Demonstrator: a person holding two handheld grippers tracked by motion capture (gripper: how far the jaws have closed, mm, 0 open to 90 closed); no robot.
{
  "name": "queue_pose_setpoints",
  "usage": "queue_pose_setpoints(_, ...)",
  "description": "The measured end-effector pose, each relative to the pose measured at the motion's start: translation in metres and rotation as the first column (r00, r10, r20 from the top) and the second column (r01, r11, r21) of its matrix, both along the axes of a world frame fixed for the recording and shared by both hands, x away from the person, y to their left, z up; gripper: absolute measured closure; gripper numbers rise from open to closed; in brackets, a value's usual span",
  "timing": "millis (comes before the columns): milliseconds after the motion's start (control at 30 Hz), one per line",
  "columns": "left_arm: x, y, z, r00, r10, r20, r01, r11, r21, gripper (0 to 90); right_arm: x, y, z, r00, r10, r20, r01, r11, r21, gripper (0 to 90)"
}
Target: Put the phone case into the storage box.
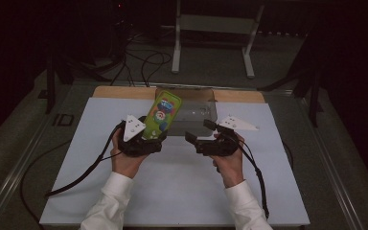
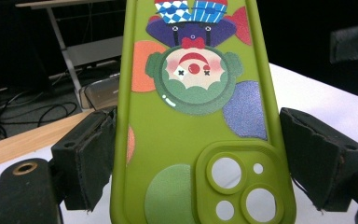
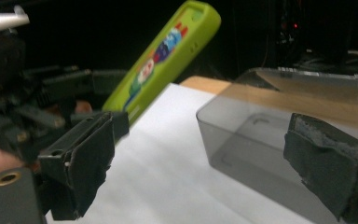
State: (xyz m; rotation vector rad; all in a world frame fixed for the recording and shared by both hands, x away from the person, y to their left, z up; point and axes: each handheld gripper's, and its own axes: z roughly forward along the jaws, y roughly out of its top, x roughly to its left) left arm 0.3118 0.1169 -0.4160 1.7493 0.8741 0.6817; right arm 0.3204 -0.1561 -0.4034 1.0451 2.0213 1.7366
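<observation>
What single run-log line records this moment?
left hand-held gripper: shut on green phone case, tilted | right hand-held gripper: open, holding nothing | clear box: on table, beyond the case

Phone case (image 2: 193,121) ends cut off by frame edges

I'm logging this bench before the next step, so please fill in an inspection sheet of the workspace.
Surface: white sheet over a wooden table.
Job's things: green phone case with clown print, held tilted above the sheet; clear plastic box open, nothing seen inside.
Clutter: nothing seen.
Grippers: left gripper shut on the phone case near its camera cutouts; right gripper open, holding nothing, beside the box.
Cables: one black cable trails from each gripper; more on the floor.
Surroundings: dark room, white stand legs behind the table.
</observation>
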Motion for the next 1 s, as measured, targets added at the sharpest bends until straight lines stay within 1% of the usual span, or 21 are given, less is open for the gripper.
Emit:
queue_pose_setpoints(100, -0.001, -0.002, 0.0, 0.9999, -0.009, 0.009, 0.01, 0.9999, -0.005, 15.4, 0.002, 0.003, 0.002, 1.0, 0.007, 0.004, -0.007, 1.0, 0.0, 9.0)
queue_pose_setpoints(133, -0.001, -0.002, 0.0, 0.9999, -0.01, 0.01, 0.01, 0.9999, -0.005, 15.4, 0.004, 0.005, 0.004, 0.9999, 0.011, -0.002, -0.011, 1.0, -0.001, 11.0)
queue_pose_setpoints(167, -0.002, -0.002, 0.0, 0.9999, -0.011, 0.01, 0.011, 0.9999, -0.006, 15.4, 0.005, 0.006, 0.004, 0.9999, 0.015, 0.003, -0.015, 1.0, 0.003, 11.8)
queue_pose_setpoints(233, -0.002, -0.003, -0.001, 0.9998, -0.012, 0.014, 0.012, 0.9999, -0.011, 15.4, 0.006, 0.007, 0.005, 0.9998, 0.017, -0.006, -0.017, 1.0, 0.015, 13.6)
queue_pose_setpoints(300, -0.002, -0.003, -0.001, 0.9998, -0.012, 0.014, 0.012, 0.9999, -0.011, 15.4, 0.007, 0.008, 0.005, 0.9998, 0.019, -0.009, -0.018, 1.0, 0.02, 13.6)
queue_pose_setpoints(333, -0.003, -0.006, -0.002, 0.9998, -0.016, 0.015, 0.016, 0.9997, -0.015, 15.5, 0.008, 0.009, 0.005, 0.9997, 0.018, -0.014, -0.018, 0.999, 0.032, 17.0)
queue_pose_setpoints(467, -0.003, -0.007, -0.004, 0.9998, -0.017, 0.013, 0.017, 0.9997, -0.019, 15.5, 0.009, 0.011, 0.004, 0.9995, 0.021, -0.023, -0.02, 0.998, 0.059, 23.1)
queue_pose_setpoints(633, -0.004, -0.009, -0.005, 0.9997, -0.02, 0.015, 0.02, 0.9993, -0.031, 15.4, 0.009, 0.016, 0.005, 0.9994, 0.027, -0.023, -0.025, 0.998, 0.059, 29.7)
queue_pose_setpoints(733, -0.004, -0.01, -0.005, 0.9996, -0.022, 0.019, 0.022, 0.9991, -0.037, 15.4, 0.011, 0.019, 0.005, 0.9991, 0.021, -0.037, -0.018, 0.998, 0.065, 31.3)
queue_pose_setpoints(867, -0.005, -0.01, -0.004, 0.9996, -0.017, 0.023, 0.018, 0.9989, -0.043, 15.5, 0.014, 0.022, 0.005, 0.9964, 0.033, -0.077, -0.027, 0.996, 0.086, 27.9)
queue_pose_setpoints(933, -0.005, -0.01, -0.004, 0.9996, -0.014, 0.024, 0.015, 0.9986, -0.05, 15.4, 0.015, 0.023, 0.004, 0.9943, 0.039, -0.099, -0.028, 0.994, 0.104, 28.2)
queue_pose_setpoints(967, -0.005, -0.01, -0.004, 0.9996, -0.014, 0.024, 0.016, 0.9985, -0.053, 15.4, 0.016, 0.024, 0.004, 0.9936, 0.047, -0.103, -0.036, 0.993, 0.112, 29.0)
queue_pose_setpoints(1000, -0.006, -0.011, -0.004, 0.9996, -0.015, 0.024, 0.016, 0.9983, -0.056, 15.4, 0.017, 0.025, 0.004, 0.9918, 0.062, -0.111, -0.048, 0.99, 0.131, 30.2)
